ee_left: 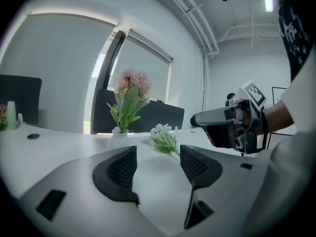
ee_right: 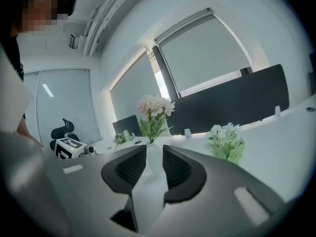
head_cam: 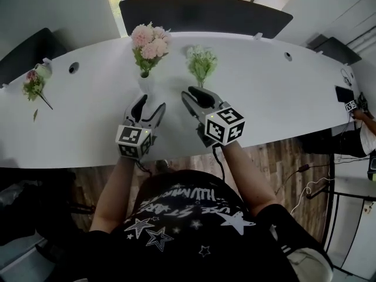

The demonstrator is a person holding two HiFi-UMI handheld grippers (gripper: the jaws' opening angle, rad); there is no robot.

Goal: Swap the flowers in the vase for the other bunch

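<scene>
A long white table (head_cam: 282,98) curves across the scene, with a dark panel (head_cam: 205,13) along its far edge. Toward the far side of the table stands a small white vase (ee_left: 118,138) holding a bunch of pink flowers (head_cam: 150,43) with green leaves, upright. From the head view the vase is hard to pick out against the white top. Just right of it, apart from the vase, a bunch of white-green flowers (head_cam: 201,63) lies on the table, blooms to the far side and stems toward the near side. Well to the left, near the table's left end, lies another small pinkish bunch (head_cam: 34,86).

The left gripper (head_cam: 150,103) is held over the table on the near side of the vase, its jaws wide apart with only bare table between them. The right gripper (head_cam: 194,93) is just beside it on the right, its tips near the stems of the white-green flowers. Its jaws stand close together with a narrow gap, and nothing is gripped between them. In the right gripper view the vase shows beyond that gap, not in it.
</scene>
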